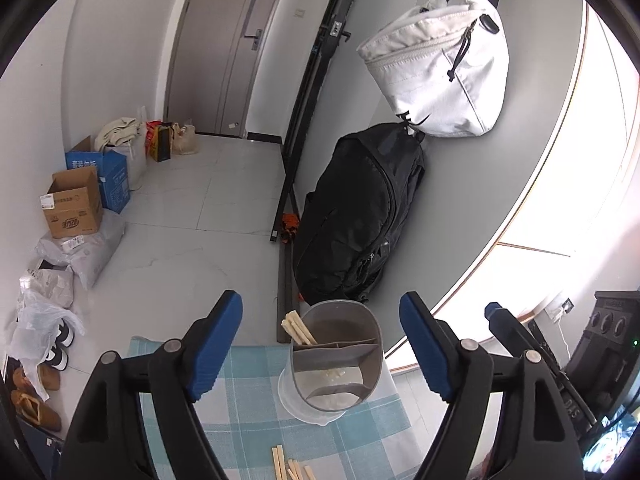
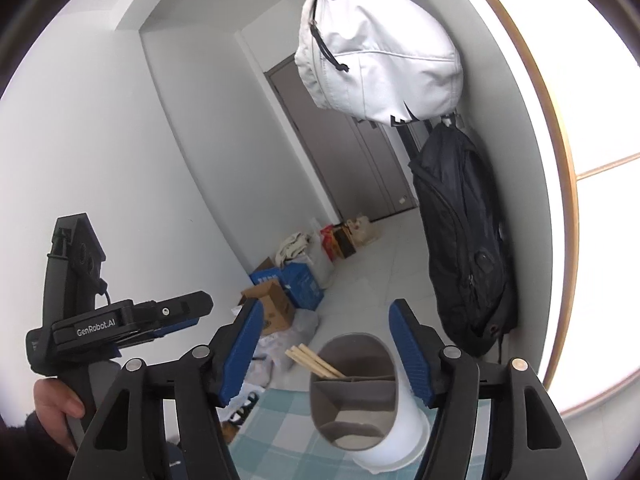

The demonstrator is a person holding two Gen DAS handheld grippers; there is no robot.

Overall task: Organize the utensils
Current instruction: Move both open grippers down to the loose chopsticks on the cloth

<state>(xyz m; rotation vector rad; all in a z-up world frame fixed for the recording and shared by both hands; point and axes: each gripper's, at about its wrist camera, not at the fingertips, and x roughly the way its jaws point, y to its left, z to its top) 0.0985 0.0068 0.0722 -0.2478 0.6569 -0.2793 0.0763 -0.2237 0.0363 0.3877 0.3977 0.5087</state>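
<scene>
Utensil holder (image 1: 336, 356): grey, oval-mouthed cup with inner dividers forming several compartments, seated in a translucent white base. It stands upright on a blue-and-white checked cloth (image 1: 248, 412) near the cloth's far edge.

Chopsticks (image 1: 298, 330): pale wood, a small bundle leaning out of the holder's far-left compartment, tips pointing up and to the left. Exact count cannot be told. A few pale pieces lie at the bottom of another compartment.

Loose chopsticks (image 1: 290, 466): several more lie flat on the cloth, in front of the holder, well apart from it.

Left gripper (image 1: 320, 344): jaws spread wide, blue pads clear of the holder, nothing between them.

Right gripper (image 2: 326, 356): jaws likewise spread, holding nothing.

Black backpack (image 1: 360, 216) hangs behind.
</scene>
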